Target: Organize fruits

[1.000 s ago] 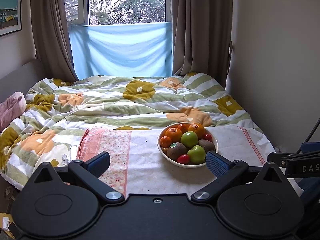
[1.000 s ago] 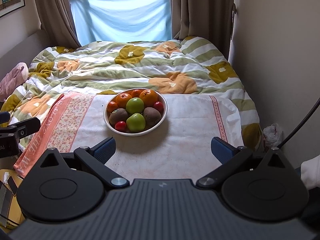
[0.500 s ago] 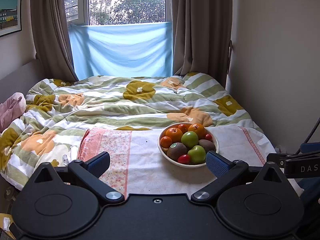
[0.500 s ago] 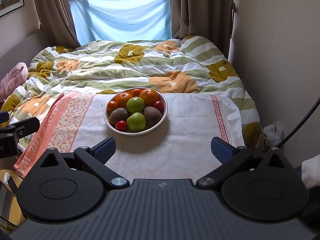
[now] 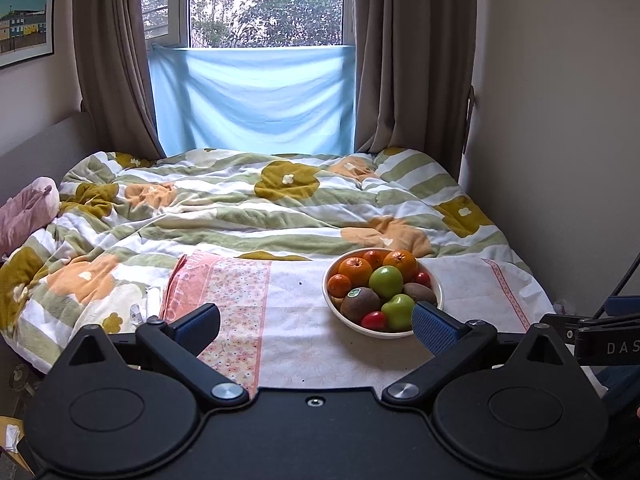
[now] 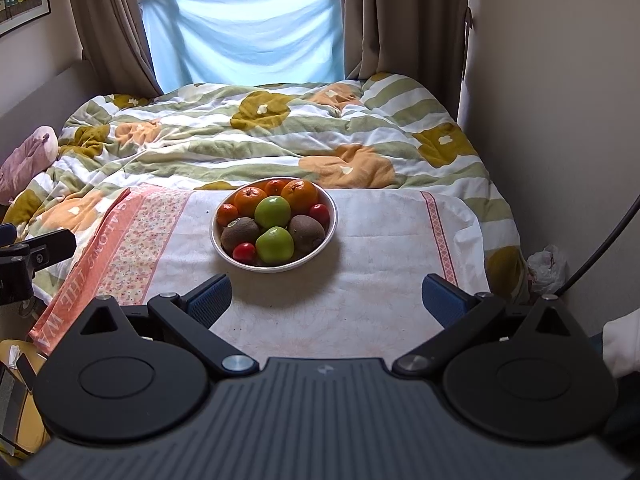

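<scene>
Four oranges (image 6: 251,200), two apples (image 6: 273,212), two kiwis (image 6: 239,232), two tomatoes (image 6: 244,252)

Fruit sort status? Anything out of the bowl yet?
Nothing looks done: all the fruit sits piled in the bowl on the cloth. Nothing in hand: left gripper and right gripper are open and short of the bowl. All sorting remains.

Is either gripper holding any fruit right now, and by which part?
Nothing is held: the left gripper and right gripper are both open, short of the fruit bowl.
</scene>
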### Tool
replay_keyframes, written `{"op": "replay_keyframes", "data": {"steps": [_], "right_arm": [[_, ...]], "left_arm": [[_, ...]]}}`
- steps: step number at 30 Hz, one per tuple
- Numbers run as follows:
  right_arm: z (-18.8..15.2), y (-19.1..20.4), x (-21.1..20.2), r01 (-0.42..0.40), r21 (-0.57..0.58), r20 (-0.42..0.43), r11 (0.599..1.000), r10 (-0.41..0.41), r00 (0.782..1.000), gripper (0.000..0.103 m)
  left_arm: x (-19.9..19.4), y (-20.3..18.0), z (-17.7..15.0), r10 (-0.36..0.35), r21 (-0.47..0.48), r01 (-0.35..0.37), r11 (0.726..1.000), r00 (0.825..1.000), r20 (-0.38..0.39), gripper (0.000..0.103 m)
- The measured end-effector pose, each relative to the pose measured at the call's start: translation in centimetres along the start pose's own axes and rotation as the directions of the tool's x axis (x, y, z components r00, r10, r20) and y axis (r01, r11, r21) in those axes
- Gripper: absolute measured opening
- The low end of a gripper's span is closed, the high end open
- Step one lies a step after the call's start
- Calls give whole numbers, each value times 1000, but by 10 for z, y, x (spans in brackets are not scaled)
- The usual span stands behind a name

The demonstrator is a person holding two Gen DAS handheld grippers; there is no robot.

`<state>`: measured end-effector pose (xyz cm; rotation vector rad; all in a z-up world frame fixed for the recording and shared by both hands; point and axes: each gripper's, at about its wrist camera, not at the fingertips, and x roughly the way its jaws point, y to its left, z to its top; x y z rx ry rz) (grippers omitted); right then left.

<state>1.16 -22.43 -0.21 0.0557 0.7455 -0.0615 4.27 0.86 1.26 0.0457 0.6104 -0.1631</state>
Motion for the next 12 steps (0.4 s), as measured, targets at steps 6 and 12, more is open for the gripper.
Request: {"op": "replay_keyframes", "data": {"steps": [6, 12], "right_arm": [[0, 0, 0, 0, -1, 1, 1000, 0, 1000, 103], [0, -1, 0, 0, 1, -1, 1000, 0, 1000, 103]], "left_arm": [[-1, 1, 0, 9, -6, -9, 1000, 1000, 3, 103], [-3, 2, 1, 23, 0, -23, 1000, 999, 28, 103]]}}
